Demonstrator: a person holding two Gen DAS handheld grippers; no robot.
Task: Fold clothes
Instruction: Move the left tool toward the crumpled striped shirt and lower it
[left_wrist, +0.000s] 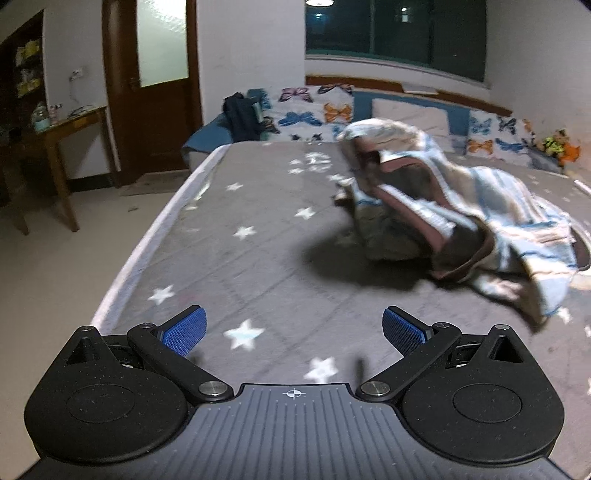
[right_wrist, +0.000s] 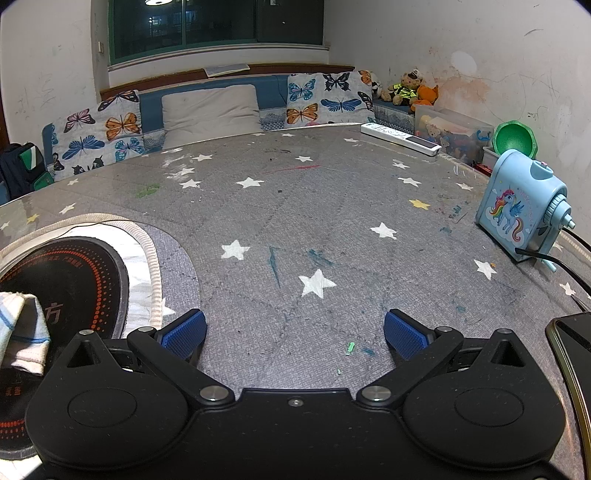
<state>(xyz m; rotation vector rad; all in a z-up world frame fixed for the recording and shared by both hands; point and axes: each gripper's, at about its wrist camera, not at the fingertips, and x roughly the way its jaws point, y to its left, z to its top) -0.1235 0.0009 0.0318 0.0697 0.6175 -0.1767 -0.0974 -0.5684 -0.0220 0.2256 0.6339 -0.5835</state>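
A: Claw states?
B: Left claw (left_wrist: 293, 328) wide open, empty. Right claw (right_wrist: 294, 330) likewise.
A: Garment?
B: Striped garment (left_wrist: 458, 218) crumpled on tabletop (left_wrist: 258, 221), ahead-right of left claw, blurred

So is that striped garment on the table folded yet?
No. The striped garment lies crumpled in a heap on the star-patterned tablecloth, edges bunched and overlapping.

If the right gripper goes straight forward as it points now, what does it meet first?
Probably nothing soon: the right gripper is open over bare star-patterned table cover. Far ahead stands the grey cushion, though depth is unclear.
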